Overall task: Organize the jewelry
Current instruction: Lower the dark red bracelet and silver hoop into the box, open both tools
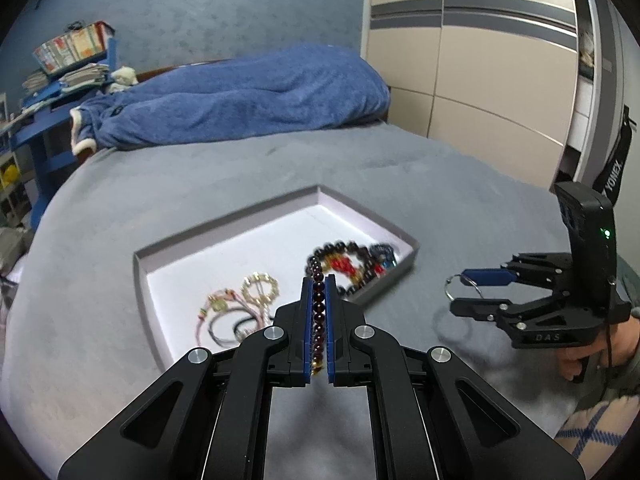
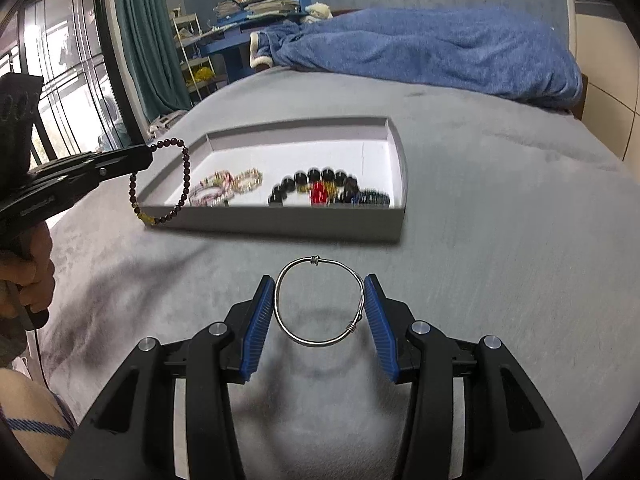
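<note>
Right wrist view gives you the whole layout: big grey bed (image 2: 500, 208), and on it the shallow grey tray (image 2: 280, 222) with bracelets already piled on its white floor. The tray sits straight ahead of both claws, its long side running across your view. Your left gripper (image 1: 319, 300) is clenched on the dark beaded bracelet (image 2: 182, 172), which dangles right at the tray's near-left corner, so that hand looks closer to dropping in. Your right gripper (image 2: 319, 300) pinches the thin silver bangle (image 2: 319, 302) across its width, lifted off the bed, short of the tray's front wall, so I'd guess forward first.
</note>
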`<state>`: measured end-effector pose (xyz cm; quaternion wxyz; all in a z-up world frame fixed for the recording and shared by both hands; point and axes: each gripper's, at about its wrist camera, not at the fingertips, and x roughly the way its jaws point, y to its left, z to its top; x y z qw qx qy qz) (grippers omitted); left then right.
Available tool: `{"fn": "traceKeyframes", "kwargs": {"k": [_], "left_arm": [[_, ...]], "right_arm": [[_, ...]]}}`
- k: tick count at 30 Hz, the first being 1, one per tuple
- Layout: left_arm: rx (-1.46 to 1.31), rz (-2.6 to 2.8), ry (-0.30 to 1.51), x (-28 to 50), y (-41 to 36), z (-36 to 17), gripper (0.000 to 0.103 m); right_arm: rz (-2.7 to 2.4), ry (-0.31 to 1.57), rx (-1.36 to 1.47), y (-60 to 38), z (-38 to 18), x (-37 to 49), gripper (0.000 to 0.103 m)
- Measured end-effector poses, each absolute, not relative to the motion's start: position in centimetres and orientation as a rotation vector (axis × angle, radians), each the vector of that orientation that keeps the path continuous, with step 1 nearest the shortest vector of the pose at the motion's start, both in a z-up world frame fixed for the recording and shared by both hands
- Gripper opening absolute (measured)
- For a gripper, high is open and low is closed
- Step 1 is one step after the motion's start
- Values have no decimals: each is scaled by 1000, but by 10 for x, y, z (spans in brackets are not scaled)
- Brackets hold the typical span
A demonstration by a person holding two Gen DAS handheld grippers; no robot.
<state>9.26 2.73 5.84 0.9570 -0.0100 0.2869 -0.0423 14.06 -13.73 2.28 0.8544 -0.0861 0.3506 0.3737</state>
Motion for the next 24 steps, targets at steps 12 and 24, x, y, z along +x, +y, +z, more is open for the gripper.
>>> {"fn": "traceKeyframes", "kwargs": {"k": [12, 24], "left_arm": [[-129, -18, 537, 131, 68, 76, 6], [-174, 17, 636, 161, 84, 30, 6]], "right_arm": [[815, 669, -176, -111, 57, 160, 46], [850, 663, -202, -57, 65, 191, 46]]}}
